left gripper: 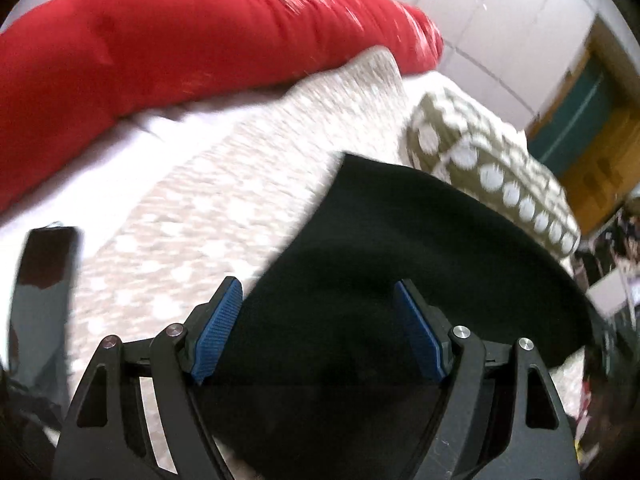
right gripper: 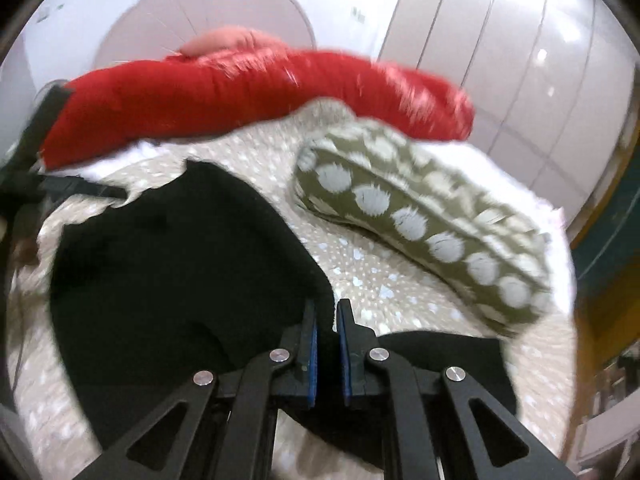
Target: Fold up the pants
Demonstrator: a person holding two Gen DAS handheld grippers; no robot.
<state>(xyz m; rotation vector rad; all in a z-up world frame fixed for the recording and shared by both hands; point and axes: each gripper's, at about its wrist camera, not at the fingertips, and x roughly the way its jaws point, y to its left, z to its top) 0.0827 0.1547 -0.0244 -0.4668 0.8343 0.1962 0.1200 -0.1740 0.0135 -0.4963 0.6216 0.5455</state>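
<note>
The black pants (right gripper: 172, 264) lie spread on the patterned bed cover (right gripper: 380, 280), near a dotted green pillow (right gripper: 420, 216) and a red pillow (right gripper: 240, 92). The right gripper (right gripper: 326, 312) fingers pinch a pants edge; the left gripper (left gripper: 318, 292) hovers over the cloth, fingers spread. One-sided pulling may likely skew the fold.

A bed (right gripper: 360, 276) covered with a beige speckled blanket fills both views. Black pants (right gripper: 180, 264) lie spread on it at lower left of the right view. A red pillow (right gripper: 240, 92) lies across the top, and an olive pillow with white dots (right gripper: 420, 216) lies at right.
</note>
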